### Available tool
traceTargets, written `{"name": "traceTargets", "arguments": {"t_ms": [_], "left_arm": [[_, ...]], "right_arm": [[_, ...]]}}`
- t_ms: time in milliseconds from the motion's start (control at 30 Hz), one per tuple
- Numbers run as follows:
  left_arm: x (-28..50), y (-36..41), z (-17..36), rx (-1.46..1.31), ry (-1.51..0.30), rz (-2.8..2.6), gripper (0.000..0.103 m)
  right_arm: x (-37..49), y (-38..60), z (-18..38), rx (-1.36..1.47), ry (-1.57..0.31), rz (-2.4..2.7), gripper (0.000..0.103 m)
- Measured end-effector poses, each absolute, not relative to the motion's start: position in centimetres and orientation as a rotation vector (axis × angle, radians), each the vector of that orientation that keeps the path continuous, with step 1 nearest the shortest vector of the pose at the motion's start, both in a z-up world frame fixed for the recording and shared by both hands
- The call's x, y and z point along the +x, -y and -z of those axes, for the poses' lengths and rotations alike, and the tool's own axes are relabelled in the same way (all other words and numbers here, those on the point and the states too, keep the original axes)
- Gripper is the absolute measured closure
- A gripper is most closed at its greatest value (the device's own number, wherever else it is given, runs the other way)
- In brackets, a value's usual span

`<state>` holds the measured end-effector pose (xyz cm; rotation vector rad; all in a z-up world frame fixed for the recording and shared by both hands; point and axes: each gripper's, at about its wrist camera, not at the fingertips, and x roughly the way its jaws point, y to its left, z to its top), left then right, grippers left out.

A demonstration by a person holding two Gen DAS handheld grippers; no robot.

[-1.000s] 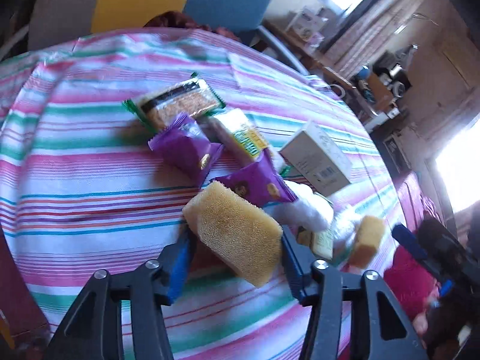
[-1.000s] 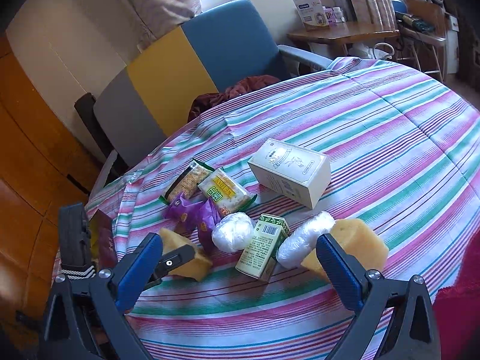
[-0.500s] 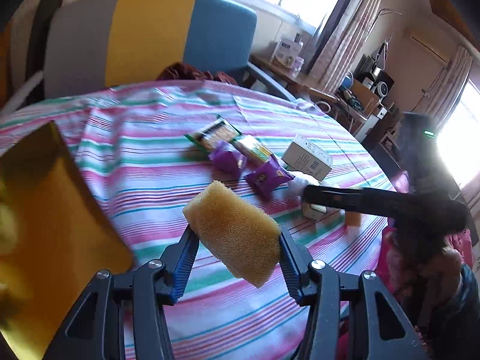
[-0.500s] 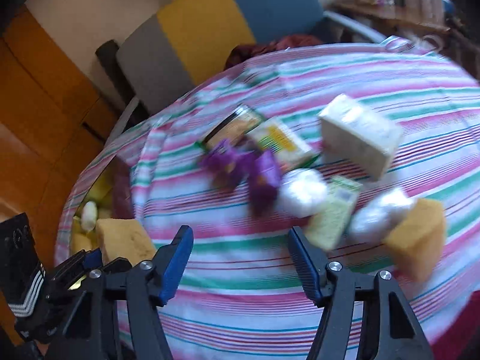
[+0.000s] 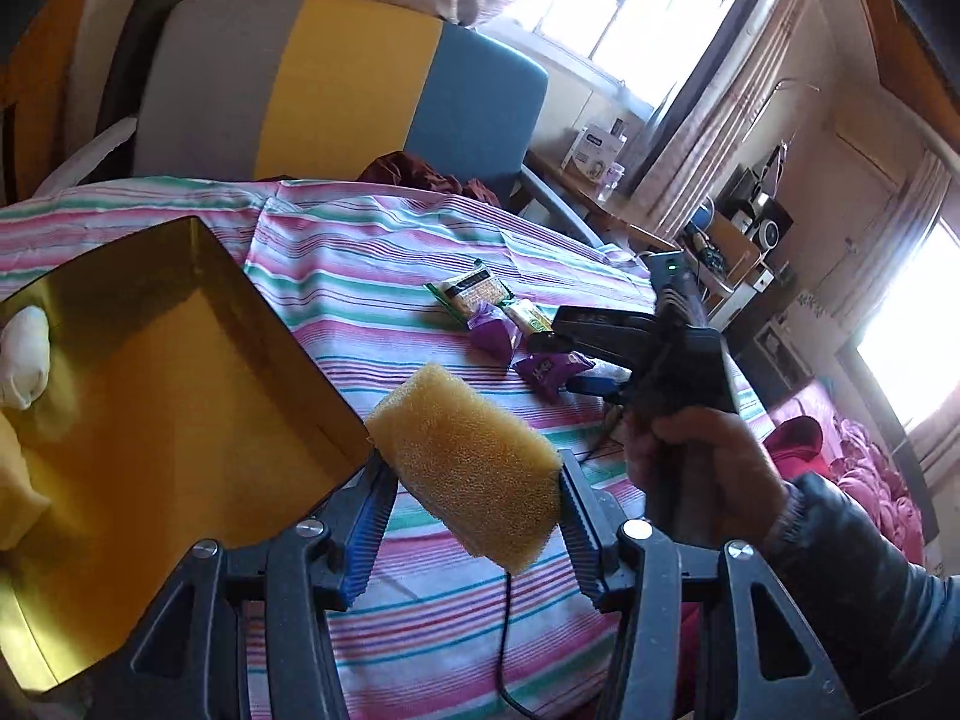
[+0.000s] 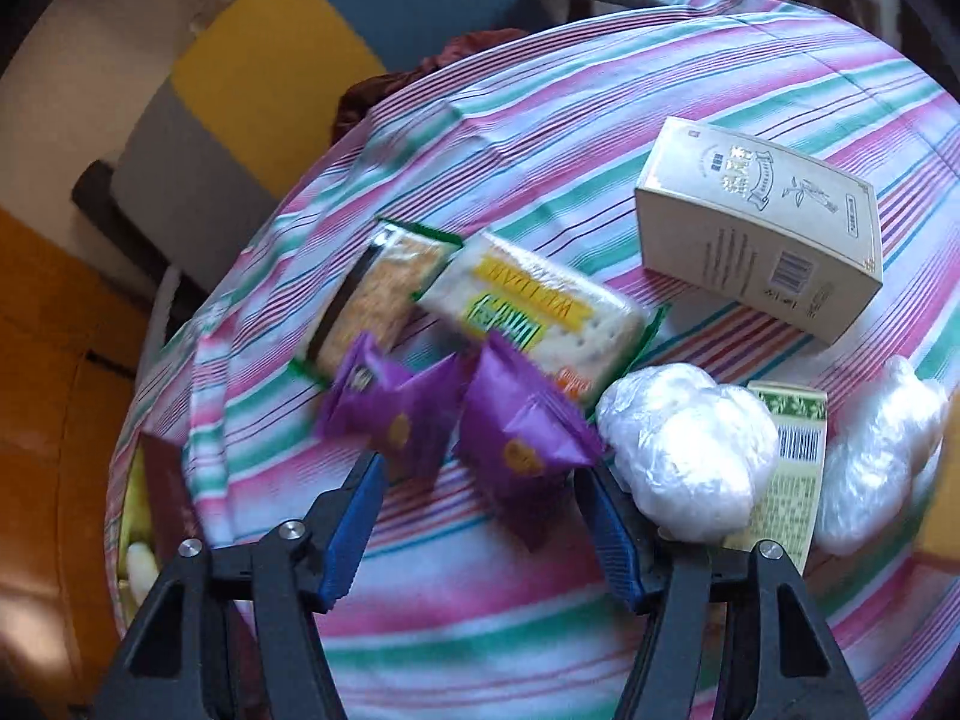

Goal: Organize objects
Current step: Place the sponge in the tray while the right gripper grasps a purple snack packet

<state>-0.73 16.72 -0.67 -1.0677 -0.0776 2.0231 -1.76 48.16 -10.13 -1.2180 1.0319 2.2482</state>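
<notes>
Between the ribbed blue pads of the left gripper [image 5: 471, 495] a yellow sponge [image 5: 465, 468] is pinched, held in the air just beside the right-hand rim of an open gold-lined box [image 5: 180, 396] at the table's near left. Inside that box a white wrapped bundle [image 5: 24, 357] lies against the far left wall, and most of the gold floor shows bare. Beyond the sponge, the striped tablecloth [image 5: 372, 276] runs open to the far edge, where a grey, yellow and blue chair [image 5: 336, 84] stands close. The right gripper [image 6: 480, 516] has its jaws spread wide and holds nothing; it hangs over the cluster of goods, its tips to either side of the nearer purple packet. Counted in the right wrist view: two purple snack packets [image 6: 522, 432], two cracker packs lying side by side, one with a dark strip along it [image 6: 378, 294] and one with a yellow label [image 6: 534, 306] whose upside-down lettering is too blurred to read, one cream carton [image 6: 762, 228] with a barcode and ornate printing that cannot be read, one small green-and-cream carton [image 6: 792, 462] with a barcode, and two white plastic-wrapped bundles [image 6: 690, 450], one on each side of that small carton. The nearer purple packet touches the left of the two bundles. Bare cloth lies open in front of the cluster, toward the camera.
</notes>
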Motion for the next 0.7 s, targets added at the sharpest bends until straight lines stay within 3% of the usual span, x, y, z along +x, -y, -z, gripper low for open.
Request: {"name": "traceTargets", "arguments": {"t_ms": [100,167,200,433,700], "left_arm": [[-0.7,-16.1,0.7,-1.072,0.093,-2.022,0.050],[-0.7,-15.8,0.7,-1.069,0.096,-2.026,0.050],[-0.6,-15.7,0.7,-1.069,0.098,-2.029,0.050],[-0.5,-13.8,0.8,-1.069,0.123,-2.053,0.050],[-0.8,-11.2,1.4,-1.105,0.159,-2.117,0.050]], "right_arm": [[-2.7,-48.4,10.3,-1.215,-0.989,-2.226,0.041],[-3.2,-48.5,10.4,-1.234,-0.955,-2.223,0.057],[-3.3,-48.7,10.7,-1.252,-0.940,-2.214,0.058],[-2.4,-48.5,10.0,-1.353,-0.860,-2.284,0.060],[-0.2,-43.8,8.6,-1.558,-0.580,-2.530,0.060]]}}
